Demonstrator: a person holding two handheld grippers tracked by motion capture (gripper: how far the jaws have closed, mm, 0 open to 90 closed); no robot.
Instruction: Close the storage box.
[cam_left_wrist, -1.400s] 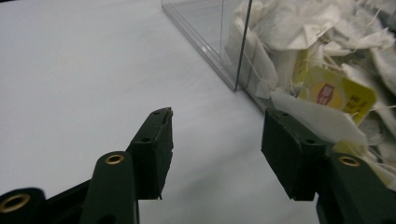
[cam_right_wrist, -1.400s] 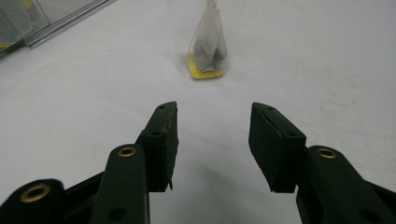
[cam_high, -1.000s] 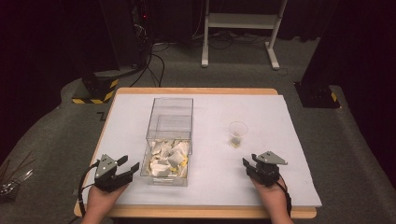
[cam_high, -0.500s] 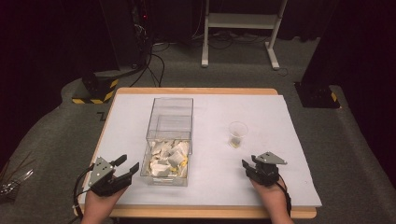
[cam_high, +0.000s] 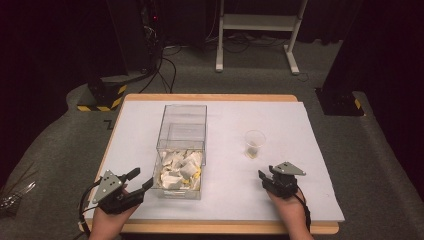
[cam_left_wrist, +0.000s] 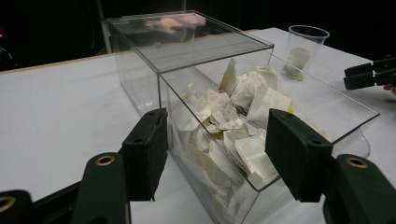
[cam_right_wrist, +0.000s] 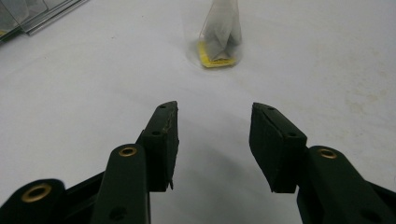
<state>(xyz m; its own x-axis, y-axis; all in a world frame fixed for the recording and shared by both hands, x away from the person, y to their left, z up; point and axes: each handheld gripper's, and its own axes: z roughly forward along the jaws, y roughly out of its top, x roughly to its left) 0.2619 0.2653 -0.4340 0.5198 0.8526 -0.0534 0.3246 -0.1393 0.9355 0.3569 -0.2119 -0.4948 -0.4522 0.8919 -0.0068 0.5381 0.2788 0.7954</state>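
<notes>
A clear box (cam_high: 181, 150) sits on the white table (cam_high: 310, 200), and its near end is full of white tea bags (cam_high: 180, 167). The left gripper (cam_high: 141, 180) is just beside the box's near left corner. Its jaws are open and have just been opening, with nothing pinched. In the left gripper view that corner of the box (cam_left_wrist: 224, 135) shows between the two jaws, a little past them. The right gripper (cam_high: 262, 176) rests on the table, open and empty. A small clear cup (cam_high: 254, 143) with one tea bag (cam_right_wrist: 222, 35) inside stands ahead of its jaws, apart from them.
</notes>
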